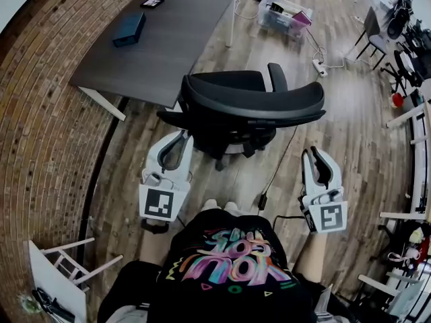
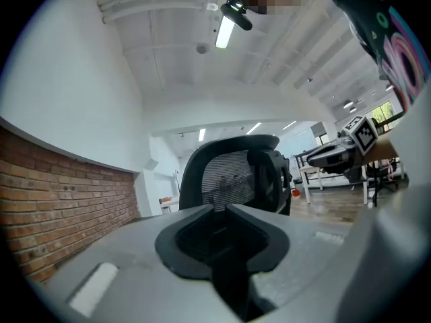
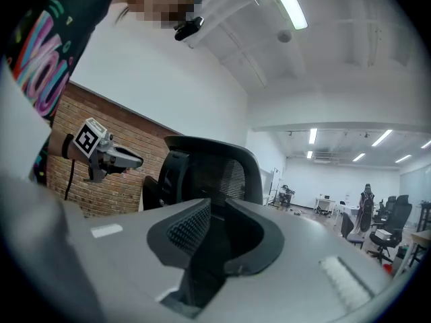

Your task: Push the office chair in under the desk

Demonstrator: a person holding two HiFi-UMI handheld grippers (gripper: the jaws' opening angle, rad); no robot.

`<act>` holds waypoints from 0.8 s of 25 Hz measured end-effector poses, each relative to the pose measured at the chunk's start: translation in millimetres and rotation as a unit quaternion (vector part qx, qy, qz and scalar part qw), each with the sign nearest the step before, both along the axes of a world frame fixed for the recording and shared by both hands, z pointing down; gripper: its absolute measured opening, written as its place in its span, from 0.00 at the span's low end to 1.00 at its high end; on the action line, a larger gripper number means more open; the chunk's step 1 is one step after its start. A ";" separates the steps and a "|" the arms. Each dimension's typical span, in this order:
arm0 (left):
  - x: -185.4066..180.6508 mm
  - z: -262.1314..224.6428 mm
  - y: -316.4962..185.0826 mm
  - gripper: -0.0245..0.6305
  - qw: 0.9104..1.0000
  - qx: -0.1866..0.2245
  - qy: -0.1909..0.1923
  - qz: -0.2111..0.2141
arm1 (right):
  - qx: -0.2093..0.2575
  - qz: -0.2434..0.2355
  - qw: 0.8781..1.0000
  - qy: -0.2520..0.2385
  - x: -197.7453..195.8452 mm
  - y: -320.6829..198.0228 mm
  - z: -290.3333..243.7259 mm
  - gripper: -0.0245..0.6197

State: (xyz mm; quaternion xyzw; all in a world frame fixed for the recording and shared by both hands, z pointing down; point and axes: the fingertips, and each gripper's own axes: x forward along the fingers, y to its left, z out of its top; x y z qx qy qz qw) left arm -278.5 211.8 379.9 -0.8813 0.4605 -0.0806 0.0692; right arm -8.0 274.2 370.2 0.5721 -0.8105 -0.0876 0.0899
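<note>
The black office chair (image 1: pixel 249 103) stands on the wood floor with its mesh back toward me and its seat just short of the desk's near corner. The dark grey desk (image 1: pixel 168 39) on white legs lies beyond it, to the upper left. My left gripper (image 1: pixel 183 136) hovers near the chair's left rear, apart from it, jaws shut on nothing. On the other side my right gripper (image 1: pixel 311 152) hangs back from the backrest, also shut and empty. In the left gripper view the chair (image 2: pixel 232 177) rises ahead of the gripper (image 2: pixel 221 207). The right gripper view shows the chair (image 3: pixel 209 170) past that gripper (image 3: pixel 217 204).
A blue box (image 1: pixel 129 29) and a small black device (image 1: pixel 151 3) lie on the desk. A brick wall (image 1: pixel 40 147) runs along the left. A clear storage box (image 1: pixel 283 15), a power strip (image 1: pixel 319 66) and a floor cable (image 1: pixel 283 157) lie beyond and right of the chair.
</note>
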 end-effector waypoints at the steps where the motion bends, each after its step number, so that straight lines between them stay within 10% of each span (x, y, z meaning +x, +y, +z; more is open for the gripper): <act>1: -1.6 1.5 -1.2 0.11 1.000 -0.002 -0.004 -0.003 | -0.003 -0.003 1.000 0.003 0.8 -1.6 1.2 0.13; 12: -9.7 29.7 -29.0 0.31 0.983 0.028 -0.180 0.004 | -0.047 -0.022 0.989 0.139 33.2 -41.0 31.6 0.34; 20: -6.3 -18.6 -43.9 0.39 0.973 0.105 -0.203 -0.008 | 0.022 -0.042 0.975 0.218 28.5 -65.1 -11.0 0.41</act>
